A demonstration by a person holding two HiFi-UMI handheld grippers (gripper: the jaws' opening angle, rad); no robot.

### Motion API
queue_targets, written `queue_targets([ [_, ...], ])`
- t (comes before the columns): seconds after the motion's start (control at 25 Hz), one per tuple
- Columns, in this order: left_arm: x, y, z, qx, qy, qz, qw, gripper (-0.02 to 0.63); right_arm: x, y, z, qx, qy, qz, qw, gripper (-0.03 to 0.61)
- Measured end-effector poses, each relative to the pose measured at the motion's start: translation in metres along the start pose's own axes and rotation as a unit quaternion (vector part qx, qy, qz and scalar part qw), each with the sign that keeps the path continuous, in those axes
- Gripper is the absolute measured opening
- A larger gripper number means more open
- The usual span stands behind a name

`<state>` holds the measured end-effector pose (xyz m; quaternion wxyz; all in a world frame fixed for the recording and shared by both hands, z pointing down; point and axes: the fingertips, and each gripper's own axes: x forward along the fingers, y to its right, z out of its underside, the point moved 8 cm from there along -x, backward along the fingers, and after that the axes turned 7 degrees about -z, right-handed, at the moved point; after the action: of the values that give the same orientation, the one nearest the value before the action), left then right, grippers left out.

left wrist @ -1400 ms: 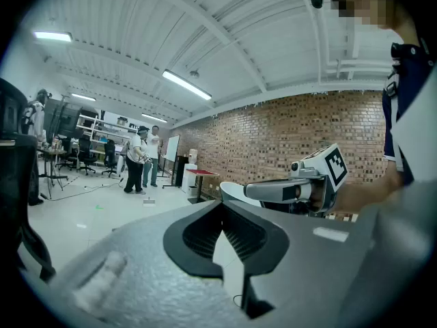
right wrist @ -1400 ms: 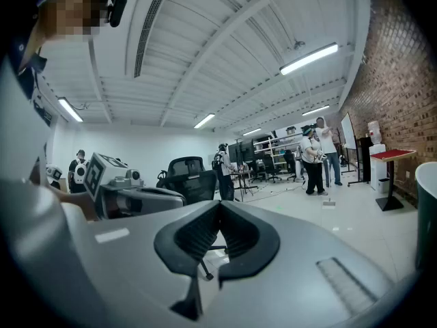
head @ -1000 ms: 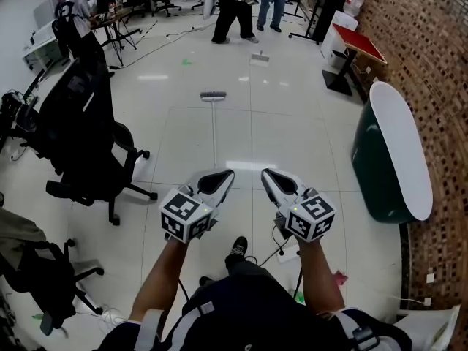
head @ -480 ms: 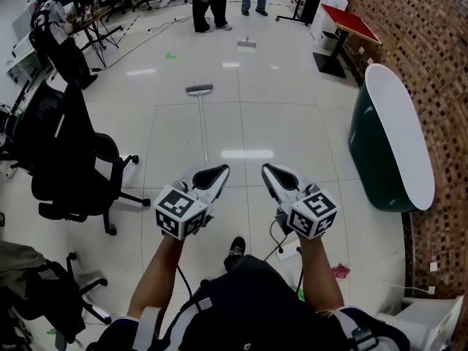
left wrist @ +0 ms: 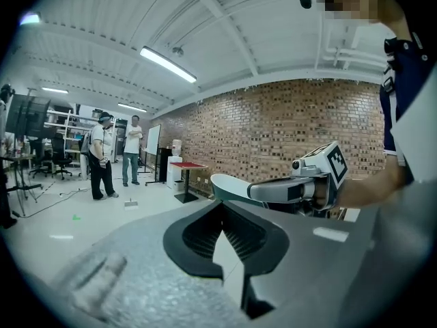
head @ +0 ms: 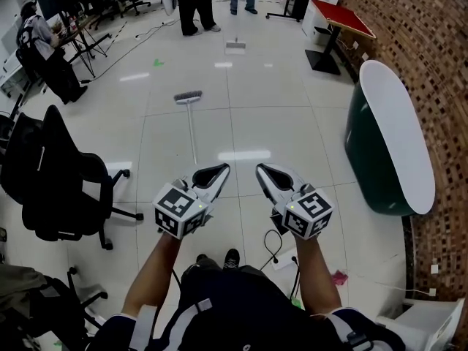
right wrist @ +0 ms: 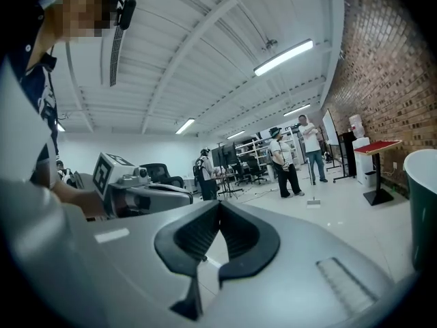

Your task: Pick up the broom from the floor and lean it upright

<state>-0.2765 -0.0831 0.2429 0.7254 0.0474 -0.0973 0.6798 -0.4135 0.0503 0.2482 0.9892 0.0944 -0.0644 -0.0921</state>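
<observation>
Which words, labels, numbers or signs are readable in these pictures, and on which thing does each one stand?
None can be read.
Cube on the left gripper: black-and-white square pattern, no letters.
Cube on the right gripper: the same kind of pattern, no letters.
Clothes of the people far off: too small to tell.

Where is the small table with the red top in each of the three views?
Head view: the red-topped table at the upper right, beside the brick wall.
Left gripper view: the table left of centre, in front of that wall.
Right gripper view: the table at the right edge, mid height.
Shared landmark: the brick wall.
</observation>
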Motion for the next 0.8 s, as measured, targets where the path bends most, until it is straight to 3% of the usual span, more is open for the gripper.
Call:
queue_targets([
  [0.28, 0.056, -0.011, -0.008, 0.007, -0.007, 0.024, 0.9997, 0.000, -0.002, 0.042, -0.011, 0.000, 0.015, 0.026, 1.000, 0.005],
  [0.56, 0.146, -0.040, -0.011, 0.018, -0.011, 0.058, 0.9981, 0.000, 0.007, 0.123, -0.025, 0.004, 0.009, 0.066, 0.998, 0.005],
  [0.8, 0.226, -0.084, -0.019, 0.000, -0.011, 0.067, 0.9977, 0.000, 0.033, 0.200, -0.043, 0.011, -0.017, 0.084, 0.996, 0.005],
])
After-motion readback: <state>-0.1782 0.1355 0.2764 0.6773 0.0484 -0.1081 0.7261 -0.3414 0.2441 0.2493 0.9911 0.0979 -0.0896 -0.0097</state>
